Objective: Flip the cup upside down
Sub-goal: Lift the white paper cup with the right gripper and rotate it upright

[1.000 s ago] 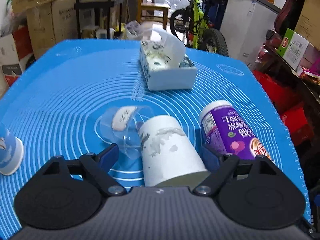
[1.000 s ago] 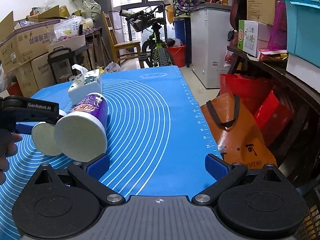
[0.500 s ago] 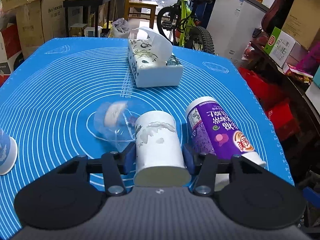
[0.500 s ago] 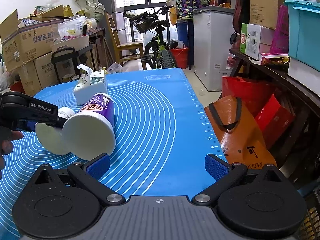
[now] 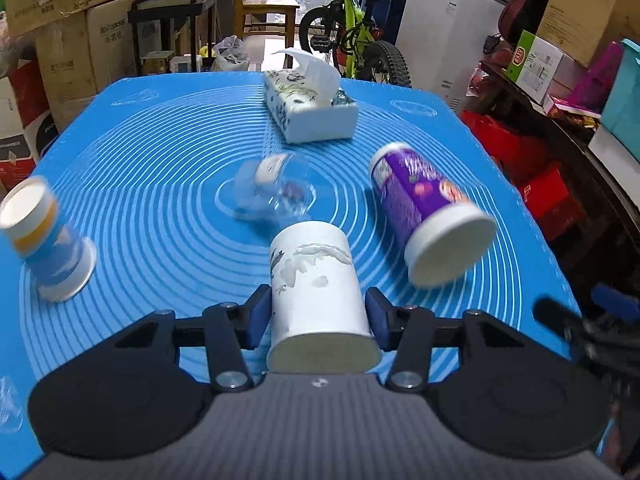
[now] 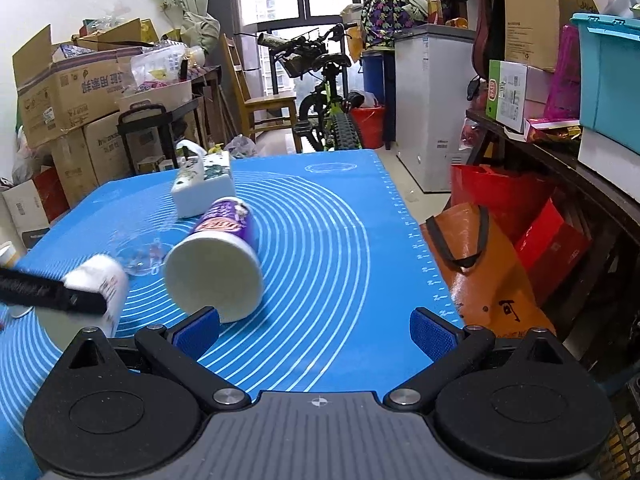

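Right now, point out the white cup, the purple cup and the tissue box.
white cup [image 5: 316, 280], left wrist view, on its side wall.
purple cup [image 5: 416, 196], left wrist view, on its printed side.
tissue box [image 5: 320, 122], left wrist view, on its white front face.

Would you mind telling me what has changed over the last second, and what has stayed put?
The left gripper closed its jaws onto the white cup, which lay loose between them a second ago, and has lifted it off the blue mat. The right gripper stays open and idle; the purple cup and tissue box have not moved.
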`<state>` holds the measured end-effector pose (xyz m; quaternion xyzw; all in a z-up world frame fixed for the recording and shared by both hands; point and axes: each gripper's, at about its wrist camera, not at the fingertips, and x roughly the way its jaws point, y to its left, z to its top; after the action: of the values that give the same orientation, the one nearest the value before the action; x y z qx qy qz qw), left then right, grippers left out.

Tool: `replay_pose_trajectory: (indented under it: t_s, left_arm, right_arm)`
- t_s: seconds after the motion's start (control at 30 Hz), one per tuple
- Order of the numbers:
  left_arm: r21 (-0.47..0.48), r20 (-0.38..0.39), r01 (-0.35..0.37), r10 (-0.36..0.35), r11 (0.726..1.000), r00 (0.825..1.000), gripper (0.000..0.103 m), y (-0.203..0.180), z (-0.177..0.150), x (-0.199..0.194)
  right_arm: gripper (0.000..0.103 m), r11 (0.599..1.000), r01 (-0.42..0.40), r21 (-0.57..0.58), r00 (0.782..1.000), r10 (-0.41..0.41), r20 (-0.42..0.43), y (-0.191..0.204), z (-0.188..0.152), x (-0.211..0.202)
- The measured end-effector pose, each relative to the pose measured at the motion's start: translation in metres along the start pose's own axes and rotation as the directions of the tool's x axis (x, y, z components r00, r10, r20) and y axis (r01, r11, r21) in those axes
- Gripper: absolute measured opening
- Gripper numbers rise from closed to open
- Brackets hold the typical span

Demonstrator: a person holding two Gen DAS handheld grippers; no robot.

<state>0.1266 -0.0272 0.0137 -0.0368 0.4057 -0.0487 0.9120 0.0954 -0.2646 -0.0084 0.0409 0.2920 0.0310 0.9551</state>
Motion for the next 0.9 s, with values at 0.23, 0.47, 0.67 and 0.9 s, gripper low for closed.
replay_pose_trajectory:
  t_s: [0.23,0.47,0.67,0.9]
  left_arm:
    - [0.012,0.014,-0.037,0.036,0.999,0.999,0.053,0.002,-0.039,-0.017]
    - [0.034,0.023,-0.015,0.014,0.999,1.000,0.061,0.003,-0.043,-0.014]
    - [0.049,0.074,-0.044,0.040,0.998,0.996,0.077,0.002,-0.045,-0.017]
    - [0.068,0.136,-0.044,0.035,0.997,0.990,0.080,0.001,-0.047,-0.031]
  right_arm:
    - [0.101,0.999,-0.037,-0.025,0.999,0.036,-0.019,0.021,-0.010,-0.011]
    - [0.101,0.998,-0.050,-0.047,0.998,0.048,-0.035,0.036,-0.016,-0.019]
    - [0.101,0.998,-0.046,-0.047,0.998,0.045,-0.032,0.035,-0.012,-0.025]
    - [0.101,0.998,-0.050,-0.042,0.998,0.048,-0.038,0.036,-0.013,-0.030]
